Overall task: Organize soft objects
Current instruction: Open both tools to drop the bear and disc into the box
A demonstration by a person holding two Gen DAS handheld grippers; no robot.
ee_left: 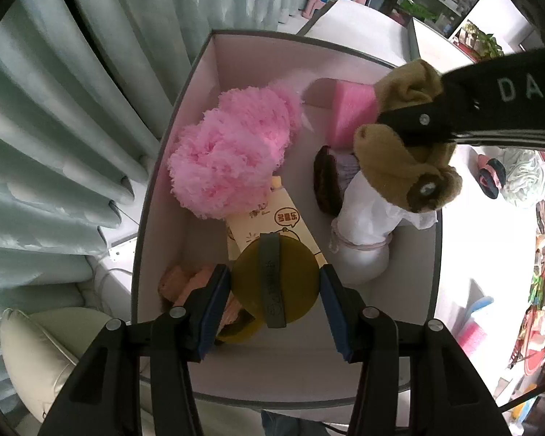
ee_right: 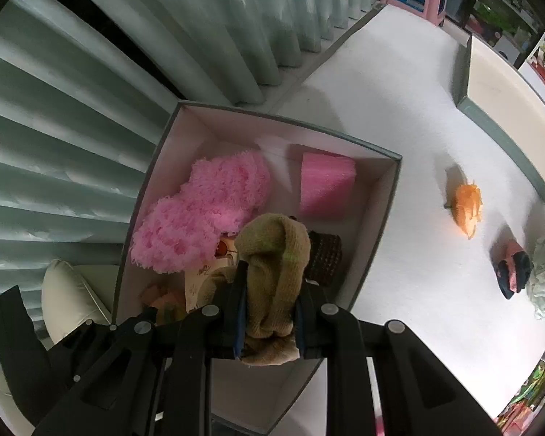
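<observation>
Two claws over one box (ee_left: 170,167): left (ee_left: 275,290) grips ball (ee_left: 276,283), right (ee_right: 269,321) sock (ee_right: 272,272).

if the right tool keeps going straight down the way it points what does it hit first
Probably the dark brown knitted item on the floor of the grey box; it lies under the olive-brown sock that the right tool clamps. Depth is unclear.

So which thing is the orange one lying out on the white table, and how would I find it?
Start at the open grey box with white walls, then look to its right across the white tabletop. The small orange tufted ball lies alone there, short of the pink-and-navy bundle. It is the only orange thing out on the table.
</observation>
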